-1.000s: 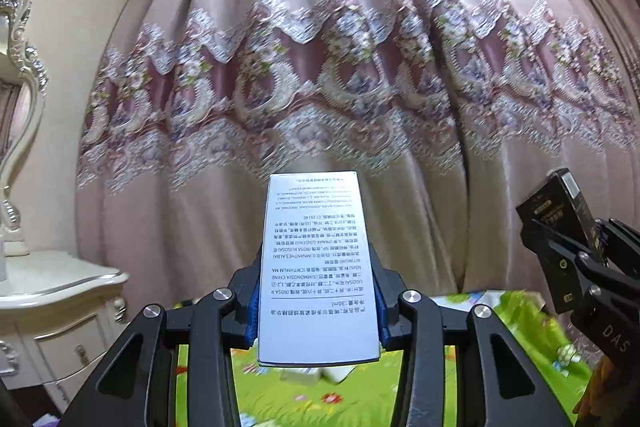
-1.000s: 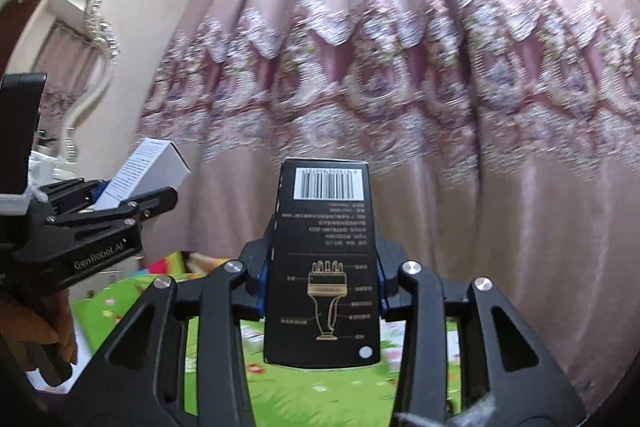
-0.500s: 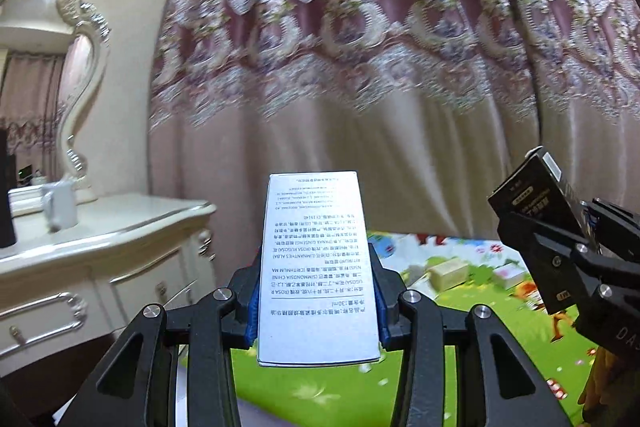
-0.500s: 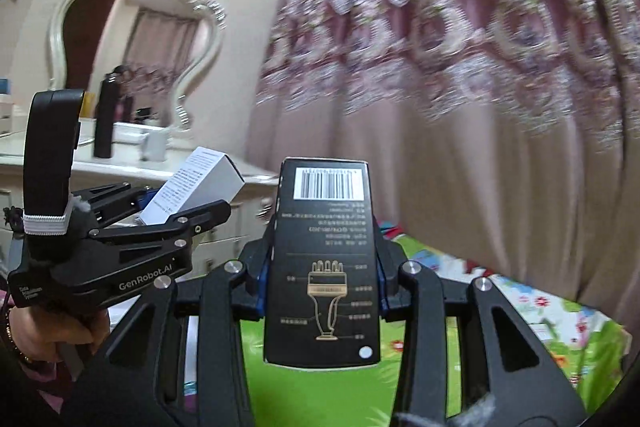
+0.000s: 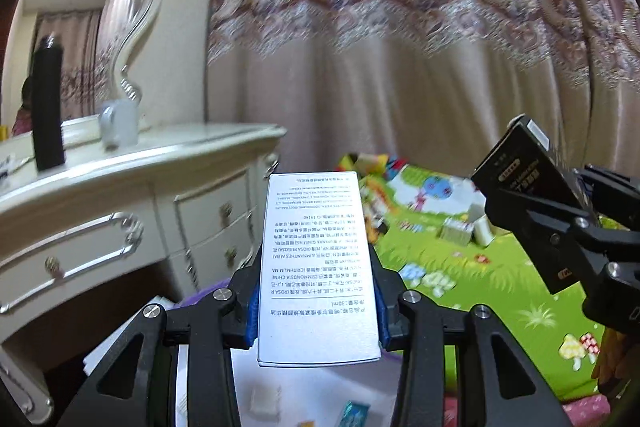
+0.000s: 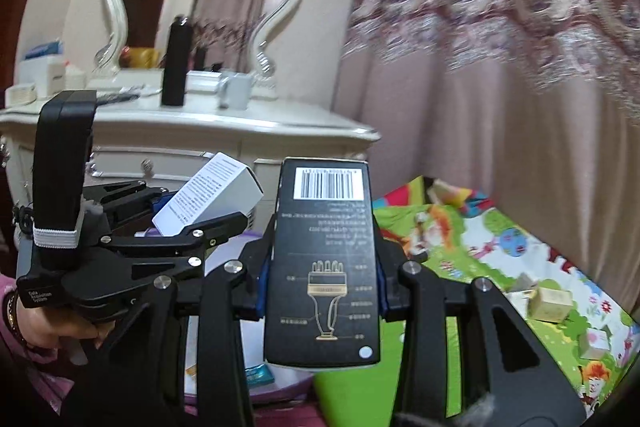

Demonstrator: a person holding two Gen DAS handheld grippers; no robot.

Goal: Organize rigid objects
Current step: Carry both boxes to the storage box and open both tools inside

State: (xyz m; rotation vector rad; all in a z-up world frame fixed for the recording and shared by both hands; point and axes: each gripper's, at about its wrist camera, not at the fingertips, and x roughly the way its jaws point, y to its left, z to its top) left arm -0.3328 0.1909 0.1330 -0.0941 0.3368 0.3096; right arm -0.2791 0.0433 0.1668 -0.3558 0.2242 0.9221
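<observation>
A white box printed with small text is pinched upright between the blue pads of the left gripper, and a black box bearing a barcode and a gold line drawing is clamped in the same way by the right gripper; both boxes are held in the air, clear of any surface. In the left wrist view the black box is seen tilted at the right edge, near but apart from the white one. Only in the right wrist view are the person's left hand, the left gripper body and the tilted white box shown from the side. A cream dressing table with a black bottle and a white mug is seen to the left in both views, its rounded edge close beside the held boxes. Small boxes are seen lying on the green play mat by the curtain, with bare mat between them and the grippers
</observation>
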